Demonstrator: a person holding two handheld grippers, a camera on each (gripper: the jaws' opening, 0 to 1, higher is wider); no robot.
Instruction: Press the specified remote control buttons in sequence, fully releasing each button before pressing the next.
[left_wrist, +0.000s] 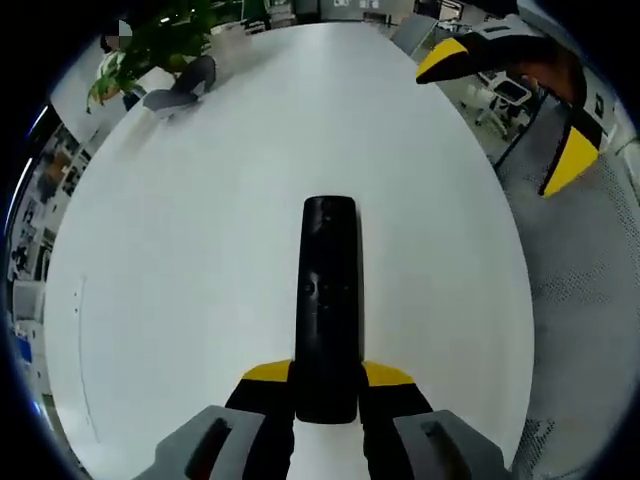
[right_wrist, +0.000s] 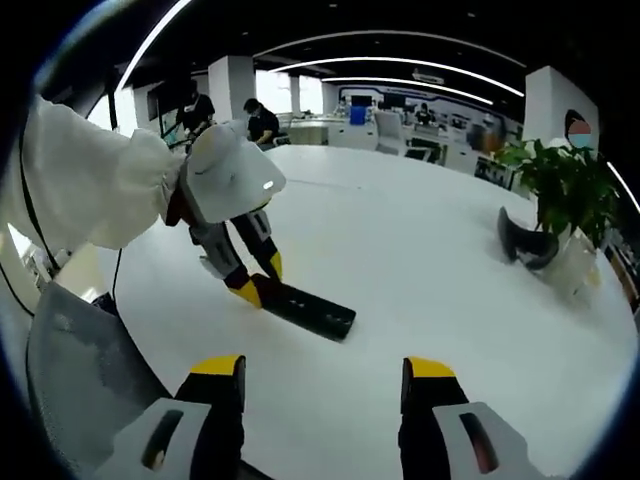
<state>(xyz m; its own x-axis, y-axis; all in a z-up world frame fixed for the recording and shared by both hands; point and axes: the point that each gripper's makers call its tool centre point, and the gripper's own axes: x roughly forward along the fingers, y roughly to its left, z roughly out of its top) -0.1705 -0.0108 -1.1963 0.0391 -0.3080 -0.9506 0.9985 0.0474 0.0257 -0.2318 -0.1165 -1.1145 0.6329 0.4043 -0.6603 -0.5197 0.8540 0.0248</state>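
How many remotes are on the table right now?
1. The black remote lies on the white table, its near end between the left gripper fingers; the right gripper hangs open, apart from it. Others may lie outside both views.

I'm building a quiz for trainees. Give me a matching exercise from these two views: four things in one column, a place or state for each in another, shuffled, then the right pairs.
Things:
1. remote control
2. right gripper
3. potted plant
4. left gripper

Places or states:
A. jaws apart, nothing between them, above the white table
B. at the table's far edge, beside a dark grey curved object
C. lying flat on the table, near end gripped
D. closed on the black remote's near end

Pairs: 1-C, 2-A, 3-B, 4-D
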